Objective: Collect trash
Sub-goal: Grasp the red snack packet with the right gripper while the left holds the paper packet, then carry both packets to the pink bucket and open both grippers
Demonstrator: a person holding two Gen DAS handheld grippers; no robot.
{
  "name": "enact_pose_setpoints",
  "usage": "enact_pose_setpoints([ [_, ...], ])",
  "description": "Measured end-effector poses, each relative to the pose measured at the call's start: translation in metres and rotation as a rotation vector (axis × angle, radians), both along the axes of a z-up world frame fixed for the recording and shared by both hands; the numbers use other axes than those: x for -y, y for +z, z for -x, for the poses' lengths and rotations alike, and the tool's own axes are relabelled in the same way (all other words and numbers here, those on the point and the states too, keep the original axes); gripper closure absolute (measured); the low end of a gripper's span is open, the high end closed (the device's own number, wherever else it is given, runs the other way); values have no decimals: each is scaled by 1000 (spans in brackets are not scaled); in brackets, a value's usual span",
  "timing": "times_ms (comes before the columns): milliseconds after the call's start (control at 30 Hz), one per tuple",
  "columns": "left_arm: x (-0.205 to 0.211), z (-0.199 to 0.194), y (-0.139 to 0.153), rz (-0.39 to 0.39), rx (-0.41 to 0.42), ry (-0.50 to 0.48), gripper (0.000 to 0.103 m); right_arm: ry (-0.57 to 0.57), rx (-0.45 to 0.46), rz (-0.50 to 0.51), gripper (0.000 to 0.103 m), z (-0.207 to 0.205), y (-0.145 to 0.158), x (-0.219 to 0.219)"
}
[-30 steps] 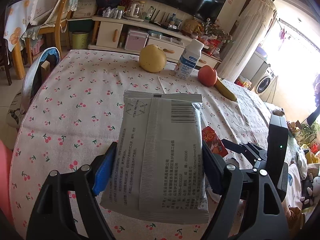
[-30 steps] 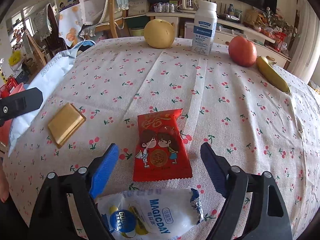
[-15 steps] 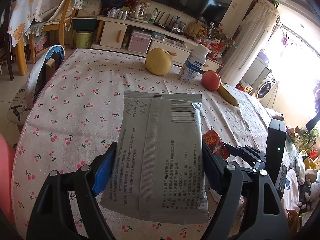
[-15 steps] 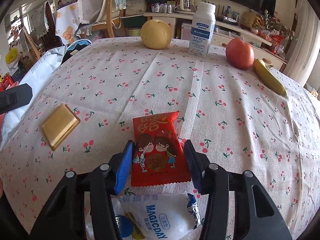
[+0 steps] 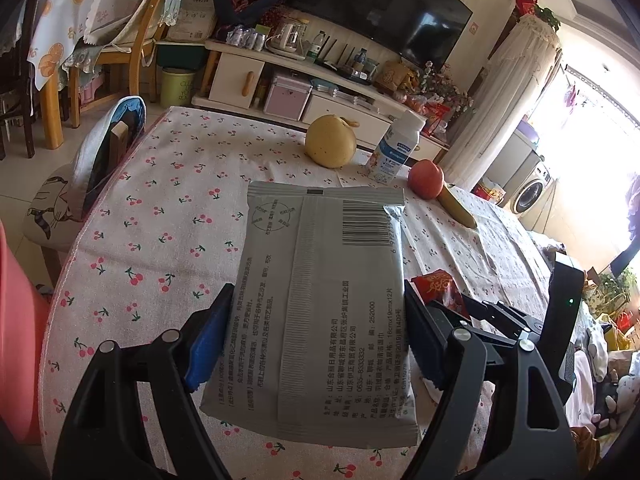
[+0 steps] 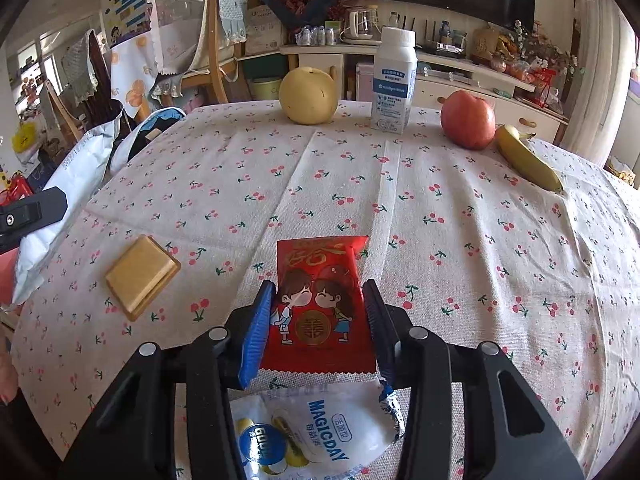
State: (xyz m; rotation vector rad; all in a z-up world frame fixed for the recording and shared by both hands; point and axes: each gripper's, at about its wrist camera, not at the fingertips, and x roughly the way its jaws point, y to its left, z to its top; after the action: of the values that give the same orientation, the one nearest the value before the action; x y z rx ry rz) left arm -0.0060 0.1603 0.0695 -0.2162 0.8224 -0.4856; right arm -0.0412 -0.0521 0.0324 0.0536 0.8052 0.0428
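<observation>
On the cherry-print tablecloth (image 6: 440,200), which fills most of both views, fruit and a white bottle (image 6: 393,80) stand along the far edge, well away from my work.

Next in size is the grey packet (image 5: 320,312), which my left gripper (image 5: 316,340) holds clear of the cloth, its pads pressed on the packet's two long edges. My right gripper (image 6: 320,324) has just been closing, and its blue pads now sit against both sides of the red candy wrapper (image 6: 318,304), which lies flat on the cloth. Just behind it, under the gripper frame, lies a white torn wrapper (image 6: 316,436); a small tan square (image 6: 140,276) sits off to the left.

My worry is the red wrapper. It is thin and flat, so I judge the pads may only buckle it or slide over it, and a quick lift could leave it behind. The pads may also pinch a fold of tablecloth and tug the white wrapper along. The grey packet is held only by its edges, so a hard swing could let it slip.

The right camera alone shows the grip on the red wrapper, the white wrapper and the tan square. The left camera alone shows the packet's printed back, a pink rim (image 5: 16,320) at far left, and only a corner of the red wrapper beside the other tool.
</observation>
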Motion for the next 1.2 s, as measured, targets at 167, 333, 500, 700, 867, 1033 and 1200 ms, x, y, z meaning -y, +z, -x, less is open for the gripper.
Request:
enact_pose_setpoints([
  [167, -14, 1, 4, 18, 9, 25, 24, -1, 17, -15, 59, 6, 7, -5],
  [333, -29, 2, 10, 39, 28, 51, 24, 15, 55, -22, 59, 13, 19, -16],
  [500, -46, 4, 15, 61, 47, 85, 24, 44, 73, -53, 59, 17, 32, -32],
  [700, -68, 7, 21, 92, 68, 142, 24, 91, 88, -104, 59, 19, 46, -55],
  [867, -88, 6, 25, 120, 74, 200, 24, 143, 95, -116, 59, 20, 55, -83],
  [1033, -110, 7, 29, 131, 91, 282, 24, 203, 105, -137, 59, 17, 65, -114],
  [1200, -140, 7, 29, 151, 89, 385, 24, 274, 127, -153, 59, 11, 79, -153],
])
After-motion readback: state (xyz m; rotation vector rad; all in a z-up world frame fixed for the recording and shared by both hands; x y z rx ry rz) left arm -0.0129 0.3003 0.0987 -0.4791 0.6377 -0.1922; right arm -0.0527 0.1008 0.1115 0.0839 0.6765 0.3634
